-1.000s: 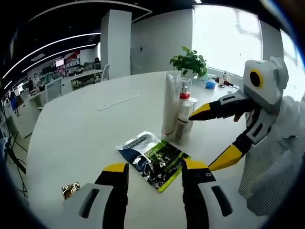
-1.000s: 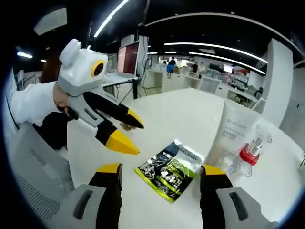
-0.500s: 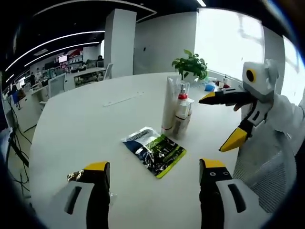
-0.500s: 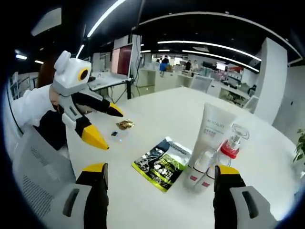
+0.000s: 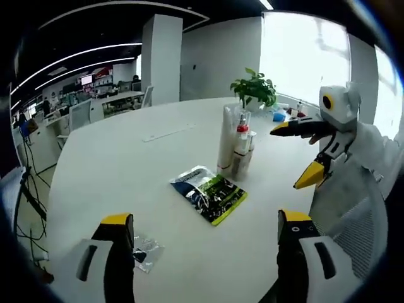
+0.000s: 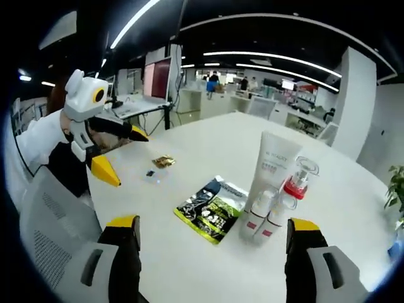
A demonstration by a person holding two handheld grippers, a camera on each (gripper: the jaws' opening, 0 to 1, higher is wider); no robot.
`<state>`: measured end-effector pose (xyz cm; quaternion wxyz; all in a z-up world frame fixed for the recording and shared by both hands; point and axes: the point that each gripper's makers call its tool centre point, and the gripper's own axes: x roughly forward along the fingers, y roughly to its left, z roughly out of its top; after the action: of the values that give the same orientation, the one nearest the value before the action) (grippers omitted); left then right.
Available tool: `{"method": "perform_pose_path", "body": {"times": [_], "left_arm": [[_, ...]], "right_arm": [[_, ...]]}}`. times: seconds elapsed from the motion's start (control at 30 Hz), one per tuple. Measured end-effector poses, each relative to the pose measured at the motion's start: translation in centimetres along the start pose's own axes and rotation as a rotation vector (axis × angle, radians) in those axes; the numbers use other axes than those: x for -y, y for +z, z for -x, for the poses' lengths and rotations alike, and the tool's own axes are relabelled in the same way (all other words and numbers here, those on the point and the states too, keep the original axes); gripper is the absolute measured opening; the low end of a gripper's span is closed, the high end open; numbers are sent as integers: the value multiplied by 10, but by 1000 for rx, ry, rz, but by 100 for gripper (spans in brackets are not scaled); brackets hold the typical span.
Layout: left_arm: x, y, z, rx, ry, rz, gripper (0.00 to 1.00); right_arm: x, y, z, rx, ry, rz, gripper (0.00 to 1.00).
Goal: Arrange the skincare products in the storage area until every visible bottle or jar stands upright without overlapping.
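Bottles [image 6: 271, 196] upright, clustered mid-table [image 5: 113, 164], touching, beside the flat sachet [image 6: 211, 211]. Ahead and slightly right of the right gripper [image 6: 211, 237], nearer than the left gripper [image 5: 205, 233]. Both jaws wide, holding nothing. Long axes vertical; probably little left but spacing.

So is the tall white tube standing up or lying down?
Upright. The tall white tube stands on its cap end on the table, rising above the small bottles beside it.

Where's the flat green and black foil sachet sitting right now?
The green and black foil sachet lies flat on the white table, just left of the upright white tube in the right gripper view; both open grippers are clear of it.
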<state>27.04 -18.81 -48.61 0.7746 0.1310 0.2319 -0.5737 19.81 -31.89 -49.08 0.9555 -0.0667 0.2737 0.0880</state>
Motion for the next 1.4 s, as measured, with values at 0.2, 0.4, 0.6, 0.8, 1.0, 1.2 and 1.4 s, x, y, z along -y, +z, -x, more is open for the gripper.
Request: {"method": "perform_pose_path", "body": {"times": [0.2,0.4,0.6,0.8,1.0,1.2,1.4], "left_arm": [[-5,-5,2,-9,20,3,99],[-4,-13,3,-25,-13,14,99],[-6,-19,4,-42,-22,22,99],[-11,-22,7,-51,-14,18,99],[-18,-26,6,-61,-10,28,99],[-17,-29,6,-68,3,43,99],[-14,-32,5,-76,2,48,99]], "right_arm": [[3,-3,4,-5,-14,-9,99],[3,-4,5,-12,-20,-4,100],[3,-7,5,-18,-22,-12,100],[4,-10,5,-30,-31,-16,100],[3,-13,3,-43,-27,-17,100],[0,-13,0,-49,-13,-9,100],[-2,-12,-2,-47,-2,-9,100]]}}
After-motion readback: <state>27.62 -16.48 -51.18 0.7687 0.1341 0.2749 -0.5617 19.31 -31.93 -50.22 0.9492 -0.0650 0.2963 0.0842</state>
